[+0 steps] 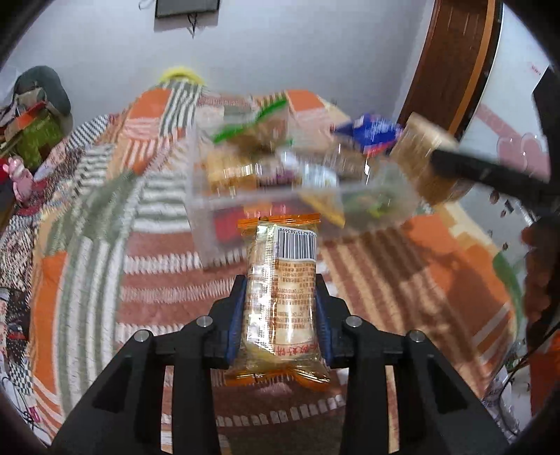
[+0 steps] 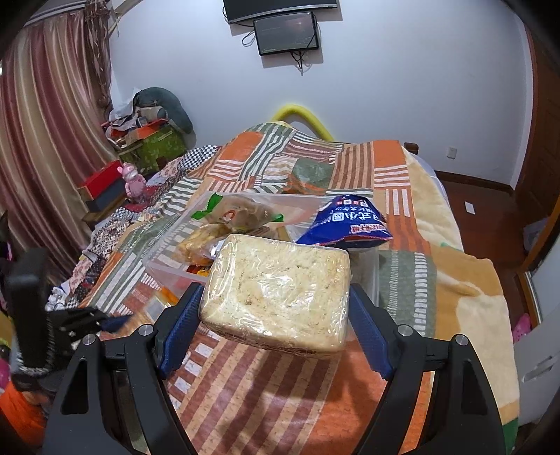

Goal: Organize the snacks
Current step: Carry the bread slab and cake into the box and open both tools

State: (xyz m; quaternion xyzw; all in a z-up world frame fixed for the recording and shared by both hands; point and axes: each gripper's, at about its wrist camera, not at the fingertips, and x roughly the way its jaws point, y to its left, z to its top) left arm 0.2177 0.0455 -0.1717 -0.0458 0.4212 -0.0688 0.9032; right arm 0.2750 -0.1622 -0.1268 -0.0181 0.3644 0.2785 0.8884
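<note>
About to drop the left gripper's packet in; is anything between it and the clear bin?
Nothing visible. The left gripper holds the orange-edged snack packet just short of the clear plastic bin; only bare bedspread lies between, though the view is blurred.

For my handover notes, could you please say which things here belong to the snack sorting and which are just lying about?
Job:
- orange-edged packet
- wrapped block
- clear bin
- blue bag

Lying about:
- pink toy
- wall screen

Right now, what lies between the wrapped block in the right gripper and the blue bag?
Nothing: in the right wrist view the blue bag sits directly behind the wrapped block.
</note>
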